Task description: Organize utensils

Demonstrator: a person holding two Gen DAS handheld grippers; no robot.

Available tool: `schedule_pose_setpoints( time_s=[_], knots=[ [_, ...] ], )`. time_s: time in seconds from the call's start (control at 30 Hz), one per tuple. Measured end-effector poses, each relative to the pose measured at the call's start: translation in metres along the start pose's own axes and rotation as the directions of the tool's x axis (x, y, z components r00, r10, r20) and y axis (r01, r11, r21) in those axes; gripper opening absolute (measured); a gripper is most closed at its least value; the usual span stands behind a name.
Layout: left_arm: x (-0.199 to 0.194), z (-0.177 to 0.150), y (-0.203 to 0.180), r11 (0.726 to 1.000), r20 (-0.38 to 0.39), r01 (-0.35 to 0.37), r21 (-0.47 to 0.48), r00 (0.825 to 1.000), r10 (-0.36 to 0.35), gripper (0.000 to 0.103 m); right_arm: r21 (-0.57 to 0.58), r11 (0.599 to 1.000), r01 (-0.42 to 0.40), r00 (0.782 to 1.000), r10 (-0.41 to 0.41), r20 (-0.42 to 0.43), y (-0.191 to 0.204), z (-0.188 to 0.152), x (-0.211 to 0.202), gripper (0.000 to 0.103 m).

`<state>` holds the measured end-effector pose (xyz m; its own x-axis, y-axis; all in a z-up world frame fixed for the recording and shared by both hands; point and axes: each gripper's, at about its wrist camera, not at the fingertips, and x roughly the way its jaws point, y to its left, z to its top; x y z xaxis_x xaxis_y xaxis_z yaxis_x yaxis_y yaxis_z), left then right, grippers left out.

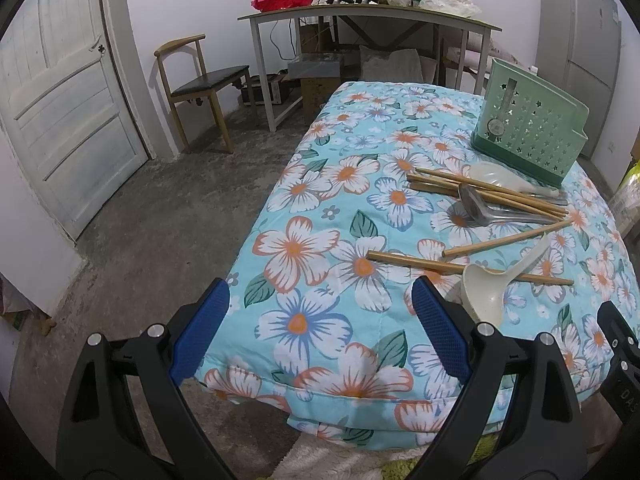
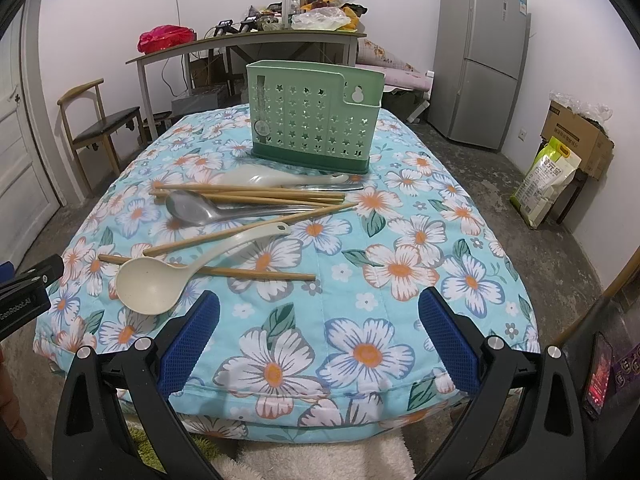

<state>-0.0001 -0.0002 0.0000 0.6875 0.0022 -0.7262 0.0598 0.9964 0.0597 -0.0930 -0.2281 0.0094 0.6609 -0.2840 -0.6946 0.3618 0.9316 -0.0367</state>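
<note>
Left hand-held gripper [image 1: 320, 320]: spread wide, empty, near the surface's [image 2: 400, 360] front edge. Cream ladle [image 2: 152, 284], bowl nearest, lying across chopsticks [image 2: 248, 198]; metal spoon [image 2: 192, 208] and pale rice scoop [image 2: 264, 178] behind; green holder [image 2: 312, 120] upright beyond. Right hand-held gripper [image 2: 320, 324]: wide, empty. Best lifted by the handle, clear of chopsticks, dropped bowl-up into holder.

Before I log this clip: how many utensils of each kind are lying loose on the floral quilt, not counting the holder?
Wooden chopsticks: hard to count where bundled; 2 lie apart, the rest overlap.
Cream plastic ladle: 1
Metal spoon: 1
White rice paddle: 1
Total: 3 scoops plus the chopsticks; the green holder stands upright behind them.
</note>
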Motion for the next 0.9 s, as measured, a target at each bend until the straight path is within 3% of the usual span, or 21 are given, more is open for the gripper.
schedule_pose_setpoints(
  time_s=[0.9],
  knots=[
    [0.0034,0.0007,0.0017,1.000,0.001,-0.025,0.011,1.000,0.025,0.088,-0.010,1.000,-0.005,1.000,0.005,0.001,0.0029,0.0013,0.0015,0.097]
  ],
)
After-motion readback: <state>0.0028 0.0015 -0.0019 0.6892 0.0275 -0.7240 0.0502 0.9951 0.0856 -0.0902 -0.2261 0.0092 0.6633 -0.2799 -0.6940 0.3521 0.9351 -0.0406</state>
